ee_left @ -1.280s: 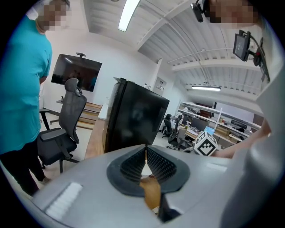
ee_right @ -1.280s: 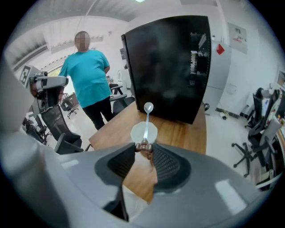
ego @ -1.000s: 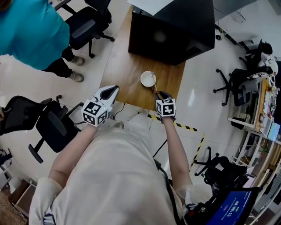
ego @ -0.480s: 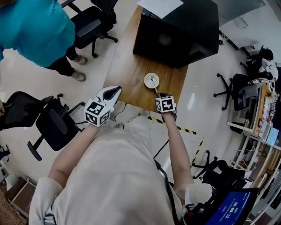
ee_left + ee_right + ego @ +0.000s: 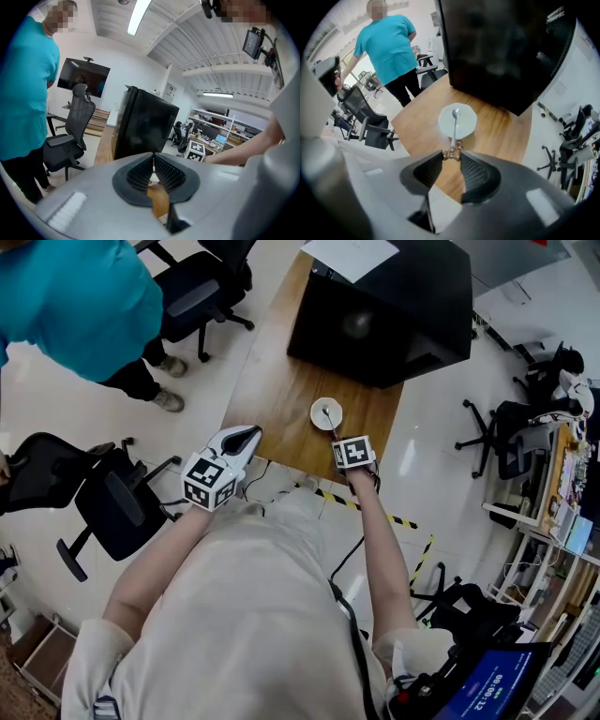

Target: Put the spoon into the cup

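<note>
plainly the placing step is in hand: the right gripper (image 5: 451, 157) pinches the handle end of the spoon (image 5: 454, 123), whose bowl looks to be inside the white cup (image 5: 469, 117) on the wooden table (image 5: 506, 136). next, i judge, the jaws must part gently so the cup doesn't tip. the right arm reaches forward, gripper pointing steeply down; the left gripper (image 5: 242, 437), closed and empty, hangs by the table's near edge.

Bowl of spoon (image 5: 454, 125) now inside cup (image 5: 468, 121), right gripper (image 5: 451, 154) steeper.
</note>
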